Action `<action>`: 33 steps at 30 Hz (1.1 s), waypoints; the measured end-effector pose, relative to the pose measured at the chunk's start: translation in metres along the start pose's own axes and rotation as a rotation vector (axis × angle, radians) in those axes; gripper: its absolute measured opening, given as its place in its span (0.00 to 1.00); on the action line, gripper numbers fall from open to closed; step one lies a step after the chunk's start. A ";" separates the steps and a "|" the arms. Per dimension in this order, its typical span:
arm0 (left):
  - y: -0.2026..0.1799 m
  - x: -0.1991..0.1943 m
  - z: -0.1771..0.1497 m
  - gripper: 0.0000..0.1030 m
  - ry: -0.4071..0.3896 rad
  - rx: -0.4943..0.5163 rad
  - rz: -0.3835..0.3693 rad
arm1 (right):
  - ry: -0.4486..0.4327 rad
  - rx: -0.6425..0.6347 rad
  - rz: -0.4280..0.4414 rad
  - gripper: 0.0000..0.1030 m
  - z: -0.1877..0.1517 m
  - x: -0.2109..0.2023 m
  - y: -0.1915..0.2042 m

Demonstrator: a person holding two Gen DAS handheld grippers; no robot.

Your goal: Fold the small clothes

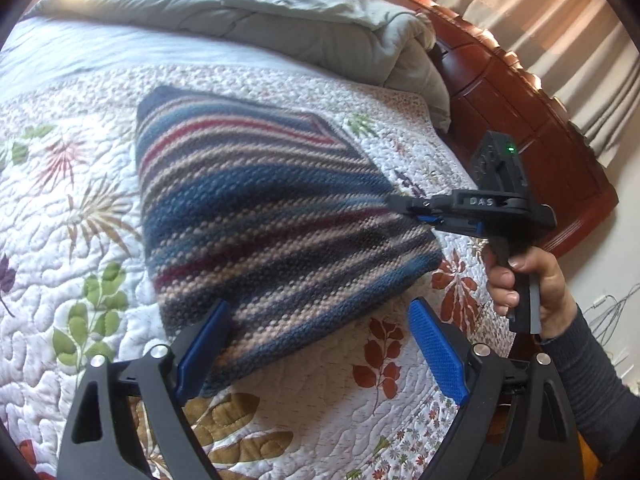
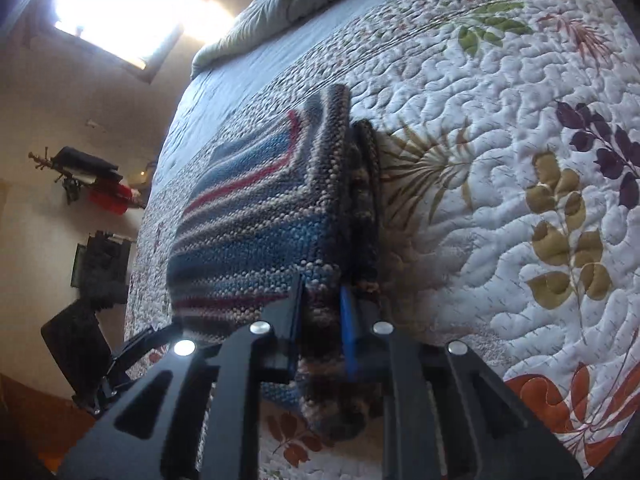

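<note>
A striped knit garment (image 1: 256, 216) in blue, red, grey and beige lies folded on the floral quilt (image 1: 60, 280). My left gripper (image 1: 320, 320) is open, its blue pads on either side of the garment's near corner, just above it. My right gripper (image 1: 404, 206) is shut on the garment's right edge, held by a hand (image 1: 524, 292). In the right wrist view the right gripper (image 2: 320, 292) pinches the folded knit edge (image 2: 320, 184) between its blue pads; several layers show there.
A rumpled grey duvet (image 1: 280, 12) lies at the far end of the bed. A dark red wooden bed frame (image 1: 520, 92) and curtains (image 1: 560, 20) stand to the right. A bright window (image 2: 120, 8) and wall shelf (image 2: 92, 184) show in the right wrist view.
</note>
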State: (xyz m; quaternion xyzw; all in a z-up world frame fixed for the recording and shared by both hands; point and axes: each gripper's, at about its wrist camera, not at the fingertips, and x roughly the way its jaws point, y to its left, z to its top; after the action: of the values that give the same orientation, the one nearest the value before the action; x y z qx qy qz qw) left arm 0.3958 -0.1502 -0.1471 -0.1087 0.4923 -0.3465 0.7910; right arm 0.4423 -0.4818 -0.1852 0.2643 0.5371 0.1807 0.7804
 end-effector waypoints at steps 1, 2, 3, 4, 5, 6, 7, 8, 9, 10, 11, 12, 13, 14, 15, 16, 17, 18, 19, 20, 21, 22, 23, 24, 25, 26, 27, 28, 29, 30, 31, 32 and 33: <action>0.000 0.000 -0.001 0.88 0.004 -0.012 -0.003 | -0.004 0.016 -0.002 0.13 0.000 0.000 -0.004; 0.002 0.000 -0.001 0.88 0.010 -0.029 -0.016 | -0.006 0.036 -0.002 0.13 -0.002 0.001 -0.009; 0.003 -0.001 -0.001 0.88 0.011 -0.038 -0.021 | -0.003 0.047 -0.007 0.13 -0.004 0.003 -0.012; 0.002 -0.002 0.000 0.88 0.010 -0.041 -0.022 | -0.003 0.053 -0.003 0.14 -0.006 0.004 -0.013; 0.000 -0.004 0.000 0.88 0.008 -0.042 -0.022 | -0.007 0.059 0.014 0.16 -0.009 0.001 -0.013; -0.002 -0.008 0.000 0.88 0.005 -0.040 -0.023 | -0.013 0.057 0.050 0.22 -0.014 -0.006 -0.010; -0.003 -0.012 0.000 0.88 -0.001 -0.036 -0.027 | -0.028 0.051 0.053 0.24 -0.017 -0.013 -0.007; -0.004 -0.015 0.001 0.88 -0.007 -0.032 -0.032 | -0.055 0.038 0.041 0.24 -0.023 -0.025 -0.002; -0.005 -0.022 0.000 0.88 -0.020 -0.027 -0.040 | -0.076 0.025 0.035 0.24 -0.027 -0.033 0.003; -0.006 -0.024 0.000 0.88 -0.023 -0.026 -0.044 | -0.103 0.004 0.031 0.24 -0.032 -0.042 0.010; -0.005 -0.026 -0.001 0.88 -0.022 -0.027 -0.050 | -0.120 -0.022 0.033 0.24 -0.039 -0.049 0.017; -0.004 -0.026 -0.002 0.88 -0.016 -0.032 -0.047 | -0.135 -0.048 0.051 0.24 -0.046 -0.055 0.026; -0.002 -0.025 -0.004 0.88 -0.009 -0.039 -0.044 | -0.136 -0.071 0.065 0.24 -0.053 -0.057 0.034; 0.001 -0.023 -0.006 0.88 -0.001 -0.048 -0.044 | -0.130 -0.089 0.065 0.24 -0.058 -0.055 0.040; 0.005 -0.021 -0.009 0.88 0.008 -0.061 -0.045 | -0.114 -0.097 0.059 0.24 -0.062 -0.048 0.042; 0.007 -0.019 -0.010 0.88 0.011 -0.074 -0.047 | -0.093 -0.087 0.050 0.24 -0.064 -0.039 0.040; 0.010 -0.017 -0.012 0.88 0.013 -0.088 -0.050 | -0.073 -0.068 0.035 0.24 -0.066 -0.030 0.035; 0.017 -0.015 -0.013 0.88 0.017 -0.117 -0.063 | -0.055 -0.035 0.003 0.18 -0.067 -0.019 0.025; 0.022 -0.015 -0.014 0.88 0.020 -0.138 -0.076 | -0.047 -0.023 -0.016 0.11 -0.069 -0.013 0.018; 0.028 -0.014 -0.016 0.88 0.024 -0.162 -0.092 | -0.035 -0.011 -0.028 0.06 -0.071 -0.007 0.011; 0.034 -0.013 -0.017 0.88 0.026 -0.194 -0.112 | -0.028 0.009 -0.028 0.01 -0.072 -0.003 0.003; 0.038 -0.014 -0.018 0.88 0.028 -0.213 -0.125 | -0.023 0.018 -0.019 0.01 -0.073 -0.003 0.000; 0.041 -0.015 -0.018 0.88 0.026 -0.230 -0.137 | -0.017 0.021 -0.015 0.01 -0.074 -0.006 0.001; 0.044 -0.021 -0.018 0.88 0.017 -0.248 -0.146 | -0.013 0.024 -0.001 0.07 -0.073 -0.012 0.004; 0.045 -0.026 -0.017 0.88 0.009 -0.252 -0.150 | -0.017 0.019 0.014 0.18 -0.072 -0.019 0.007; 0.045 -0.034 -0.016 0.88 -0.007 -0.250 -0.154 | -0.027 0.009 0.028 0.24 -0.071 -0.028 0.013; 0.046 -0.040 -0.015 0.88 -0.018 -0.247 -0.155 | -0.034 0.005 0.037 0.37 -0.071 -0.035 0.015; 0.048 -0.047 -0.013 0.88 -0.030 -0.247 -0.157 | -0.042 0.006 0.045 0.53 -0.069 -0.042 0.018; 0.050 -0.053 -0.011 0.89 -0.040 -0.251 -0.162 | -0.054 0.014 0.055 0.64 -0.066 -0.050 0.020; 0.055 -0.059 -0.008 0.90 -0.052 -0.263 -0.168 | -0.067 0.022 0.063 0.79 -0.062 -0.055 0.019; 0.061 -0.064 -0.005 0.93 -0.061 -0.277 -0.170 | -0.081 0.033 0.069 0.83 -0.057 -0.059 0.018; 0.069 -0.068 -0.001 0.94 -0.069 -0.304 -0.167 | -0.093 0.049 0.073 0.85 -0.051 -0.062 0.016; 0.075 -0.068 0.002 0.95 -0.068 -0.322 -0.164 | -0.099 0.065 0.073 0.89 -0.045 -0.063 0.014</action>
State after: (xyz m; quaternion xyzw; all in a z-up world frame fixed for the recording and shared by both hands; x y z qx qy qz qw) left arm 0.4114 -0.0507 -0.1368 -0.2856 0.5038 -0.3228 0.7486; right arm 0.3776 -0.4966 -0.1430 0.3175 0.4936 0.1783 0.7898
